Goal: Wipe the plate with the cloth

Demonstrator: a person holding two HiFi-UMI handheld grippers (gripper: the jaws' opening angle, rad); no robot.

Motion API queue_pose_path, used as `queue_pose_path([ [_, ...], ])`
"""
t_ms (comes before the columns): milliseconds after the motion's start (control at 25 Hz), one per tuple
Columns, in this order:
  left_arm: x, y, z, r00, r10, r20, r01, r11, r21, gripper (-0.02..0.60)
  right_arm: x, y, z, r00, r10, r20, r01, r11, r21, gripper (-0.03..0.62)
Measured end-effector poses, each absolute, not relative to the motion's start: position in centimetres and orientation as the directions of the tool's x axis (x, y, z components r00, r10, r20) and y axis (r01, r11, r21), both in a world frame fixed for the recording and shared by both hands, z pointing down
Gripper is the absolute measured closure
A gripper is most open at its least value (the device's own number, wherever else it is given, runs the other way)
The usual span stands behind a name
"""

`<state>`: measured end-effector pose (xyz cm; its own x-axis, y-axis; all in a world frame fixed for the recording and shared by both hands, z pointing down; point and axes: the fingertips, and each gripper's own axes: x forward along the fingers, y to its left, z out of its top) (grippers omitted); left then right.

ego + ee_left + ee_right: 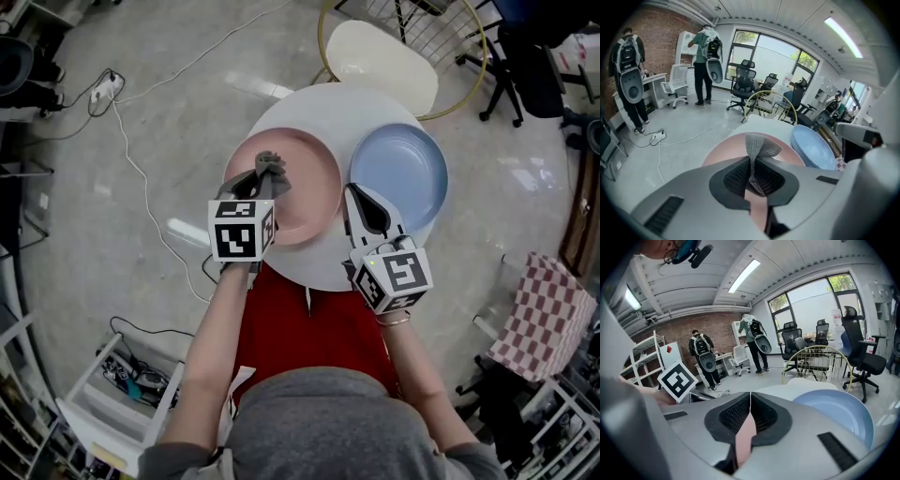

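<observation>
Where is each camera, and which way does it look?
Head view: on the person's head, looking steeply down at the table, pink plate and blue plate; both forearms show.
Left gripper view: on the left tool, looking along jaws shut on the grey cloth above the pink plate.
Right gripper view: on the right tool, looking along shut, empty jaws; left tool's marker cube shows.
All views share the blue plate.
</observation>
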<state>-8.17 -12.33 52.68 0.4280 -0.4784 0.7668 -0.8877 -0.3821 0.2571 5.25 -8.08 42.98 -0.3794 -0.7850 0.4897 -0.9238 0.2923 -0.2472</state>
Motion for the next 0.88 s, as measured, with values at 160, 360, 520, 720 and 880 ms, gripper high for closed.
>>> queue_pose_path([
  [160,-3.4,-11.5,53.3,0.507,-0.397,0.765,-0.821,-0.492,0.289,0.546,7.3,-7.6,42.8,-0.333,-0.809,0.484,-0.939,0.238,-0.249,0.565],
  [360,1.5,-11.1,54.9,0.544,-0.307,0.781,-0.763,-0.568,0.308,0.546,9.7,-7.1,42.6,-0.292,-0.827,0.480,-0.947,0.180,-0.266,0.565],
  [520,4.4,-10.9,56.1,0.543,-0.254,0.801,-0.740,-0.597,0.312,0.546,11.6,-6.4,42.6,-0.265,-0.837,0.478,-0.950,0.140,-0.280,0.565],
  [720,5.0,-11.3,57.7,0.502,-0.233,0.833,-0.747,-0.602,0.281,0.546,12.3,-6.7,43.2,-0.275,-0.831,0.483,-0.945,0.140,-0.297,0.565],
  [880,3.7,-12.0,58.0,0.474,-0.256,0.843,-0.784,-0.557,0.272,0.546,11.9,-7.4,43.5,-0.308,-0.818,0.486,-0.937,0.171,-0.306,0.565],
])
